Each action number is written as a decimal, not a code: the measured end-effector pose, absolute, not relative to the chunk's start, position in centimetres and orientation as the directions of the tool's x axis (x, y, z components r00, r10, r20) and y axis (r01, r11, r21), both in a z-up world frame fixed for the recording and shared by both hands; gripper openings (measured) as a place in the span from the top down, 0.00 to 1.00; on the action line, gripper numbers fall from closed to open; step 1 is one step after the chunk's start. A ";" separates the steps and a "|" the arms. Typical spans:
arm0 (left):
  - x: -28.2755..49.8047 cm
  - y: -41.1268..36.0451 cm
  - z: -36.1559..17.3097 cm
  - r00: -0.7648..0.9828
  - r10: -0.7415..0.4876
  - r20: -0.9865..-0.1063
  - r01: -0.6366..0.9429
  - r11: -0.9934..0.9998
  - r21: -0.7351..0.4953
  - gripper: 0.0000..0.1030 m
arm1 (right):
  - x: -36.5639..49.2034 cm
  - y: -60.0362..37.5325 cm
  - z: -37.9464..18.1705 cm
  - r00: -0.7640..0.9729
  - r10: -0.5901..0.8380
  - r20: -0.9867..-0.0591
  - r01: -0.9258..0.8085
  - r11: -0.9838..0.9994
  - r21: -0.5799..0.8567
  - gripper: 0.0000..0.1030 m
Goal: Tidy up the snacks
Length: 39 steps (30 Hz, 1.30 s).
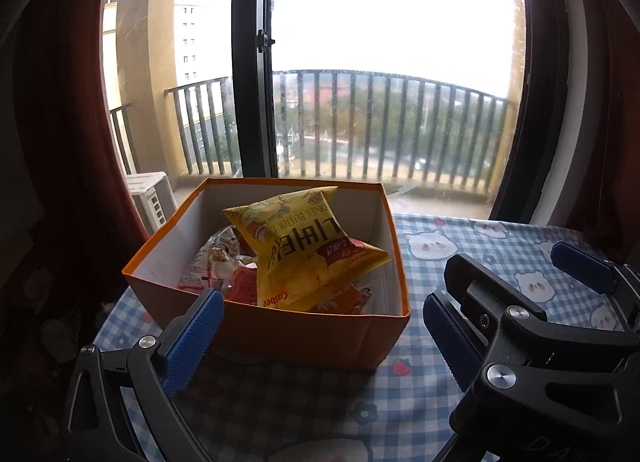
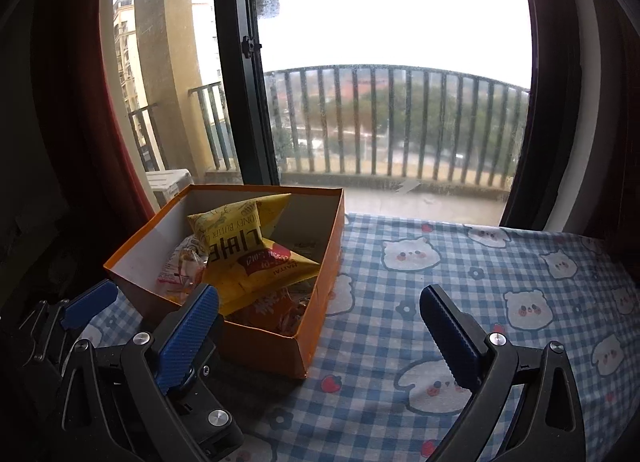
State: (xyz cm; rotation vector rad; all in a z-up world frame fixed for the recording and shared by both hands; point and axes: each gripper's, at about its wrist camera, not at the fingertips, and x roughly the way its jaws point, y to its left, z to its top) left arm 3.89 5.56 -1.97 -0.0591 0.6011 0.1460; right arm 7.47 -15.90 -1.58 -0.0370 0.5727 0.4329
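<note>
Snacks, yellow chip bag (image 1: 304,246) topmost, already in orange box (image 1: 280,336); both tongs (image 1: 320,326) (image 2: 320,326) spread, empty; next, probably scan table (image 2: 480,282) for leftovers.

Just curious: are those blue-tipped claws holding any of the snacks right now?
No. The left gripper and right gripper are open and empty; the yellow chip bag lies in the orange box.

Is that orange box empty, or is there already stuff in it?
Not empty. The orange box has no lid on, and a yellow chip bag lies on top of other snack packets inside it.
</note>
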 end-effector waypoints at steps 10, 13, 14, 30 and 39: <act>0.2 0.1 0.2 0.861 0.063 -0.505 -0.091 0.995 -0.029 0.01 | 3.3 -25.1 0.3 0.841 0.299 -0.451 -0.294 0.952 0.083 0.01; -0.7 -0.9 0.5 0.869 0.077 -0.490 -0.099 0.995 -0.018 0.01 | 2.0 -27.0 0.8 0.871 0.249 -0.423 -0.249 0.967 0.057 0.01; -1.0 -1.1 0.6 0.871 0.088 -0.483 -0.114 0.993 -0.026 0.01 | 1.5 -27.6 0.9 0.883 0.231 -0.409 -0.230 0.972 0.052 0.01; -4.5 -3.4 0.8 0.893 0.047 -0.447 -0.056 0.998 -0.006 0.00 | -2.1 -32.5 0.1 0.909 0.193 -0.369 -0.166 0.981 0.103 0.00; -4.9 -3.2 1.2 0.897 0.080 -0.434 -0.093 0.996 -0.010 0.00 | -2.3 -32.7 0.3 0.915 0.192 -0.356 -0.170 0.981 0.093 0.00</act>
